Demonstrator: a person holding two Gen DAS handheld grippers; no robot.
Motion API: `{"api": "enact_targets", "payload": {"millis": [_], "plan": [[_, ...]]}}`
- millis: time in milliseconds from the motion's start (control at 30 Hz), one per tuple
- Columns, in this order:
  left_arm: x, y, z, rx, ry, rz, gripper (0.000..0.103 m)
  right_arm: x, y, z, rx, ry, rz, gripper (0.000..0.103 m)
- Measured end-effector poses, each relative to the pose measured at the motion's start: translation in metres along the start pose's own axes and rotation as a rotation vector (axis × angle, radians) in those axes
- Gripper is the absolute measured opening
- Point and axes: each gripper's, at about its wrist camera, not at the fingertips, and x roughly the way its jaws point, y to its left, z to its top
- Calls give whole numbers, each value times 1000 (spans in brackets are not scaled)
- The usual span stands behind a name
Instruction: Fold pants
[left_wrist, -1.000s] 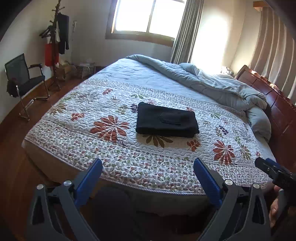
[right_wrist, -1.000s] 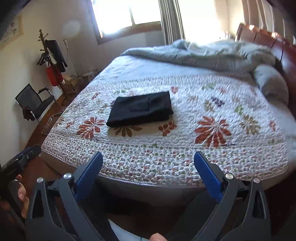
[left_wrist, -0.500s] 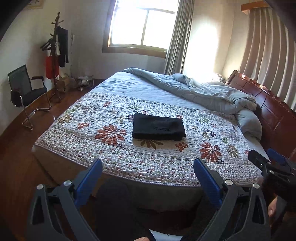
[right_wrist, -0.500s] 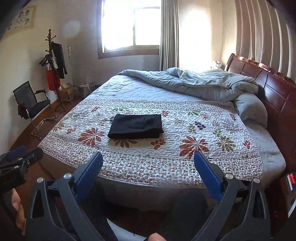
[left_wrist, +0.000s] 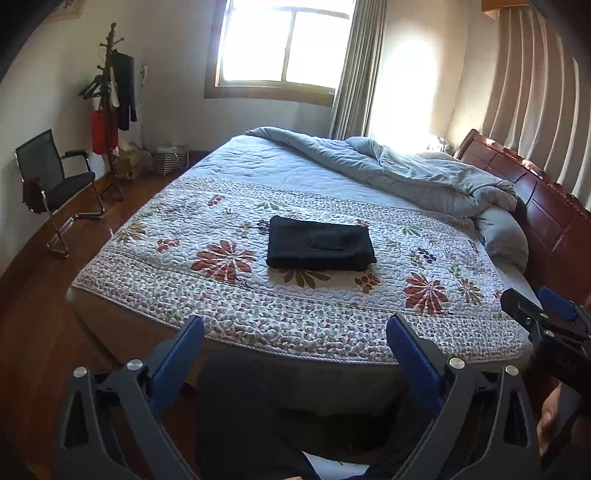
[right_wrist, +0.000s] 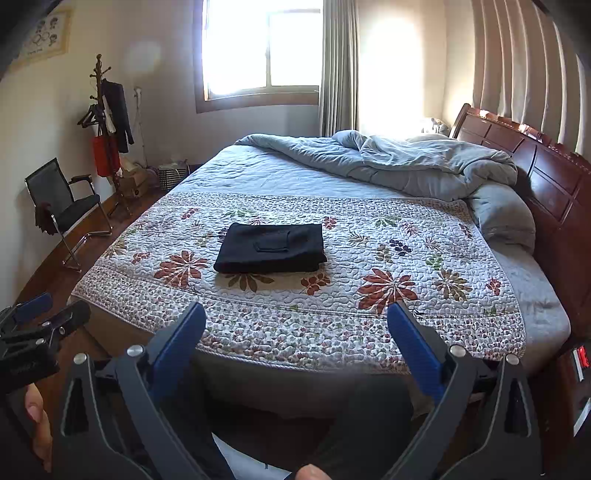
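- The black pants (left_wrist: 319, 244) lie folded into a compact rectangle on the floral quilt (left_wrist: 424, 291), straight ahead of both tongs and well beyond their tips; a pocket patch faces up, and the task looks essentially complete.
- The left gripper (left_wrist: 295, 350) is held back from the bed with its blue fingers (left_wrist: 177, 360) spread wide, pinching nothing.
- The right gripper (right_wrist: 295, 347) hangs likewise, its fingers (right_wrist: 413, 350) parted and empty, just to the right of its partner.
- Both tools appear held clear of the bed, which leaves the bundle undisturbed; its edges sit square, with no loose leg trailing.
- Open quilt surrounds the pants on every side, and the bed's near edge (right_wrist: 295, 363) runs just beyond the fingertips, between tongs and garment.
- Farther ahead and to the right, a rumpled grey duvet (left_wrist: 406, 173) is heaped against the wooden headboard (right_wrist: 546, 173), well apart from the pants.
- Far off to the left, a black chair (left_wrist: 55, 177) and a coat stand (right_wrist: 107, 129) line the wall, with bare floor between them and the bed.
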Motion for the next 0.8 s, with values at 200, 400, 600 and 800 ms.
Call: {"api": "enact_targets", "payload": {"millis": [200,400,600,800], "plan": [[9,1,0,-14,24,-8,99,12,1,-2,-6,29,-2,98],[17,3,2,-30,49,-19,99,17,0,1,-6,29,-5,98],[28,3,2,-31,81,-24,99,22,-1,3,-6,28,-7,98],[30,4,4,-40,72,-33,99,29,-2,4,-8,40,0,98]]}}
